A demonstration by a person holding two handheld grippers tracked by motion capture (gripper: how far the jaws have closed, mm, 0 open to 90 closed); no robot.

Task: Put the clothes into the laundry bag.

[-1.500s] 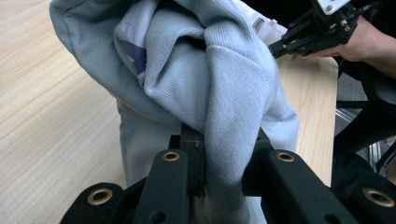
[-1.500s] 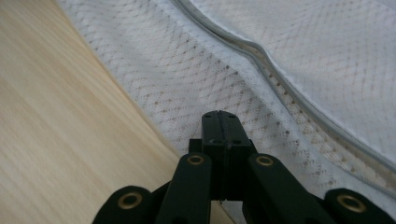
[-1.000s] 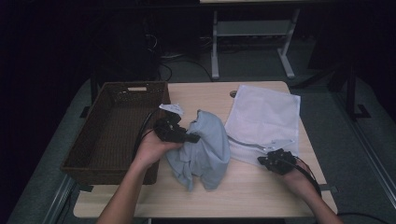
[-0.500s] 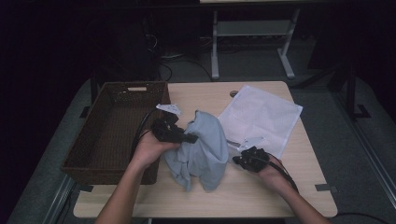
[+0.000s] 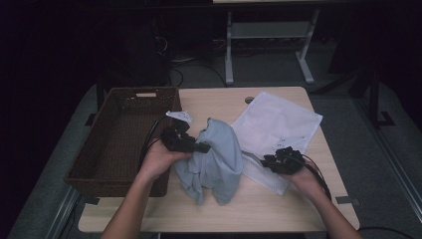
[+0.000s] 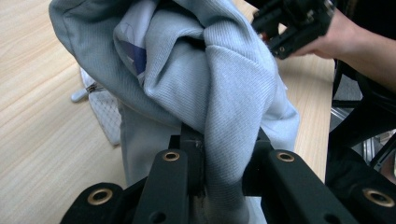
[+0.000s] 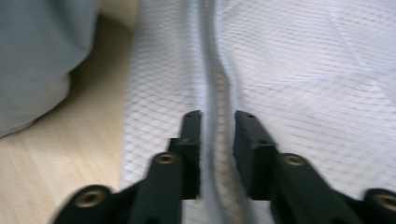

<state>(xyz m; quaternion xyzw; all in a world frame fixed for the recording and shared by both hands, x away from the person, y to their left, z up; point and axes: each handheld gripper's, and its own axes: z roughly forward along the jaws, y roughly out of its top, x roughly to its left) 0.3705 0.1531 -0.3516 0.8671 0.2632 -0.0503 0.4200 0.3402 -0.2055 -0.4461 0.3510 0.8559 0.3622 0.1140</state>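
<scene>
At the left edge of the tabletop (image 5: 278,219) sits a brown wicker basket (image 5: 99,164), with nothing visible in it. Just right of it, the left claw (image 5: 201,147) is clamped on a fold of the light blue garment (image 5: 214,162); in the left gripper view the knit cloth (image 6: 219,93) is bunched between the jaws, which hold it up so the rest hangs down to the wood. Right of the garment lies the white mesh laundry bag (image 5: 278,124), flat on the tabletop, its near edge reaching under the right claw (image 5: 266,160). That claw's jaws have just been opening; in the right gripper view they stand slightly apart astride the bag's seam or zipper strip (image 7: 215,93), without pressing on it.

The step in hand looks like getting the garment into the mesh bag: the cloth is held ready while the bag's edge has just been let go, probably for a fresh grip. The next move likely calls for the right claw to pinch one layer at the opening and lift it, so the left claw can feed the garment in. Where the mouth is, I cannot tell.
</scene>
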